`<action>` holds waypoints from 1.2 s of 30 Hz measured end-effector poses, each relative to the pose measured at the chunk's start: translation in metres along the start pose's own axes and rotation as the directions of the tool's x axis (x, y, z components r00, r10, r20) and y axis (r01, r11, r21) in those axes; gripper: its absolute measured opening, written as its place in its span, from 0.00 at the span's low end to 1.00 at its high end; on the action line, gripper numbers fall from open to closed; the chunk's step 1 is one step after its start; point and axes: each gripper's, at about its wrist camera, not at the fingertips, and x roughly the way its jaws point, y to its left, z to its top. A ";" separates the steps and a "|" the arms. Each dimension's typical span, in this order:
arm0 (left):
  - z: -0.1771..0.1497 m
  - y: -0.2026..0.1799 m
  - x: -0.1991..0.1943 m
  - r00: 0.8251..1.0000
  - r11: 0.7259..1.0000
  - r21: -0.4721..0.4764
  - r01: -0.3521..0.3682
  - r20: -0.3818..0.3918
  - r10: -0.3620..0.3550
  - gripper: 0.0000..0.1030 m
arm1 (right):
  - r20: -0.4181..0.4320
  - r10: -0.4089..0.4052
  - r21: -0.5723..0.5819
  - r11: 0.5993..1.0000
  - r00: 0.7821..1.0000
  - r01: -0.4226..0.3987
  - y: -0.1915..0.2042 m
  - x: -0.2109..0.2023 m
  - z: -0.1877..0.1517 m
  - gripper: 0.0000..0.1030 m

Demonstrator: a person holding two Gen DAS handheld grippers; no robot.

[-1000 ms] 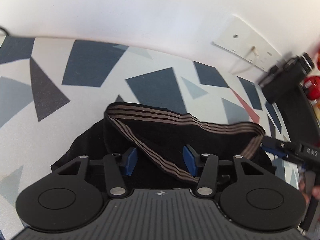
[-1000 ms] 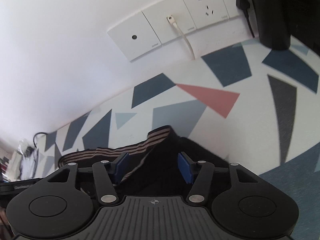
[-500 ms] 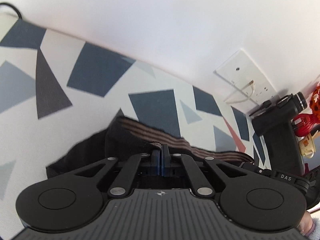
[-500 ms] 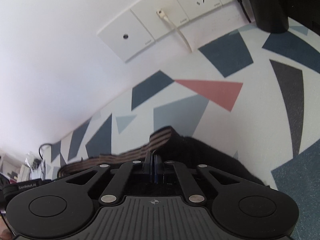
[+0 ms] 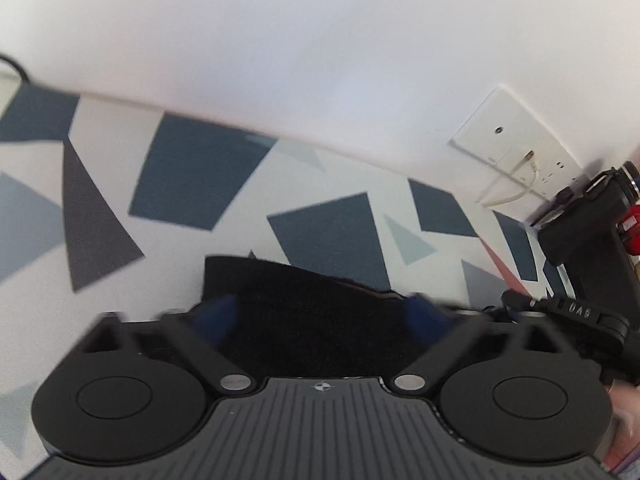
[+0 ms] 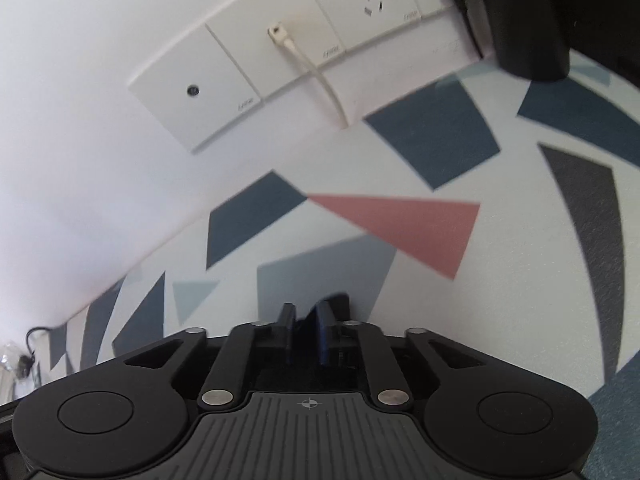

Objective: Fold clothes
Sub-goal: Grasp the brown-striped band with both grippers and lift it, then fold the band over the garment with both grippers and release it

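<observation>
Left claw (image 5: 324, 316) wide over garment (image 5: 304, 292)

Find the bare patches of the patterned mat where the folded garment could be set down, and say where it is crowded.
Bare mat lies between the black garment and the white wall, running leftward. More lies around the pink triangle. Crowded: the right end, by the socket plates and black equipment.
</observation>
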 end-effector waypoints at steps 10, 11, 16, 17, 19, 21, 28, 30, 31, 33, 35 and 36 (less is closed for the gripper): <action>-0.011 -0.009 -0.025 0.994 0.964 0.245 -0.106 -0.012 0.113 0.98 | 0.019 -0.109 -0.194 0.975 0.994 0.111 0.017 -0.013 -0.024 0.88; -0.015 -0.007 -0.027 0.993 0.964 0.247 -0.103 -0.027 0.113 0.98 | 0.013 -0.117 -0.221 0.968 0.993 0.117 0.019 -0.016 -0.028 0.95; -0.035 0.011 -0.039 0.988 0.969 0.220 -0.112 -0.079 0.132 0.98 | -0.026 -0.169 -0.325 0.933 0.985 0.152 0.025 -0.029 -0.050 0.99; -0.038 0.014 -0.040 0.987 0.971 0.211 -0.114 -0.084 0.134 0.98 | -0.041 -0.177 -0.323 0.934 0.983 0.154 0.023 -0.031 -0.054 0.99; -0.045 0.020 -0.043 0.986 0.974 0.192 -0.118 -0.094 0.138 0.98 | -0.056 -0.178 -0.309 0.939 0.982 0.153 0.017 -0.037 -0.061 0.99; -0.052 0.026 -0.046 0.984 0.977 0.173 -0.122 -0.105 0.142 0.98 | -0.065 -0.174 -0.285 0.947 0.983 0.149 0.010 -0.045 -0.067 0.99; -0.072 0.032 -0.050 0.977 0.973 0.178 -0.149 -0.122 0.172 1.00 | -0.090 -0.167 -0.277 0.951 0.982 0.137 -0.007 -0.063 -0.082 0.99; -0.076 0.027 -0.048 0.975 0.963 0.209 -0.169 -0.108 0.194 1.00 | -0.086 -0.183 -0.275 0.949 0.979 0.154 -0.011 -0.064 -0.083 0.99; -0.078 0.024 -0.047 0.974 0.958 0.223 -0.178 -0.099 0.204 1.00 | -0.094 -0.187 -0.269 0.950 0.978 0.155 -0.012 -0.063 -0.084 0.99; -0.082 0.019 -0.045 0.969 0.946 0.249 -0.207 -0.083 0.233 1.00 | -0.108 -0.194 -0.262 0.952 0.975 0.160 -0.014 -0.061 -0.085 0.99; -0.083 0.017 -0.043 0.966 0.943 0.243 -0.226 -0.072 0.250 1.00 | -0.099 -0.206 -0.277 0.945 0.974 0.172 -0.013 -0.060 -0.088 0.99; -0.083 0.017 -0.043 0.965 0.944 0.234 -0.231 -0.069 0.253 1.00 | -0.094 -0.212 -0.284 0.942 0.973 0.178 -0.013 -0.059 -0.090 0.99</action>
